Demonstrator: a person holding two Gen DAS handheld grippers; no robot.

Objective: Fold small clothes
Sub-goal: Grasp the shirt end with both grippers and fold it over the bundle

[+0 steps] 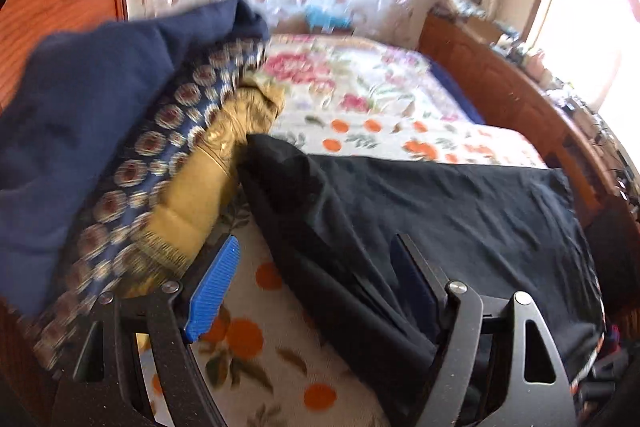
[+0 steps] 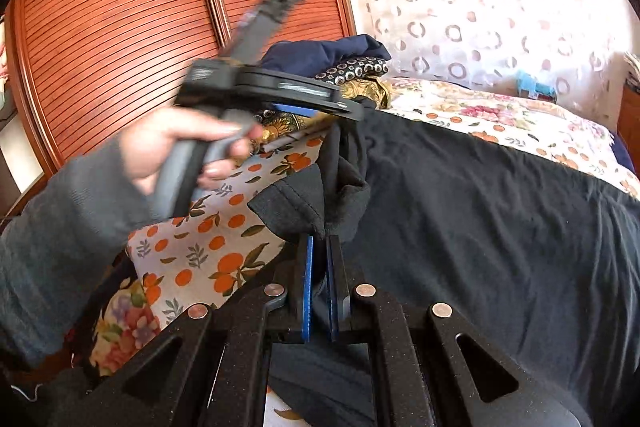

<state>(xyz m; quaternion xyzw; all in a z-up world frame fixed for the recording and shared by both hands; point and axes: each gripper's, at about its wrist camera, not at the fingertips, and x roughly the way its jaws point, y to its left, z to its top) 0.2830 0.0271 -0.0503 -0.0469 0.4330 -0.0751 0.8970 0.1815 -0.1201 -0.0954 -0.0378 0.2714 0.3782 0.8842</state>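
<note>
A black garment [image 1: 440, 211] [image 2: 500, 227] lies spread over the bed. My right gripper [image 2: 320, 239] is shut on a bunched edge of it, and the cloth rises in a fold above the blue pads. My left gripper [image 1: 316, 241] stands wide open over the garment's left side; black cloth lies against its right finger [image 1: 416, 279], while the blue left pad [image 1: 212, 287] is bare. In the right wrist view the left gripper [image 2: 344, 109] is blurred, held by a hand [image 2: 168, 147] in a grey sleeve, just above the raised fold.
The bed has a bedspread [image 1: 360, 115] [image 2: 208, 239] printed with flowers and oranges. A pile of navy cloth [image 1: 80, 131], circle-patterned cloth [image 1: 160, 155] and gold cloth [image 1: 208, 187] sits at the left. A wooden wardrobe [image 2: 120, 27] stands behind, a wooden bed frame [image 1: 500, 87] at the right.
</note>
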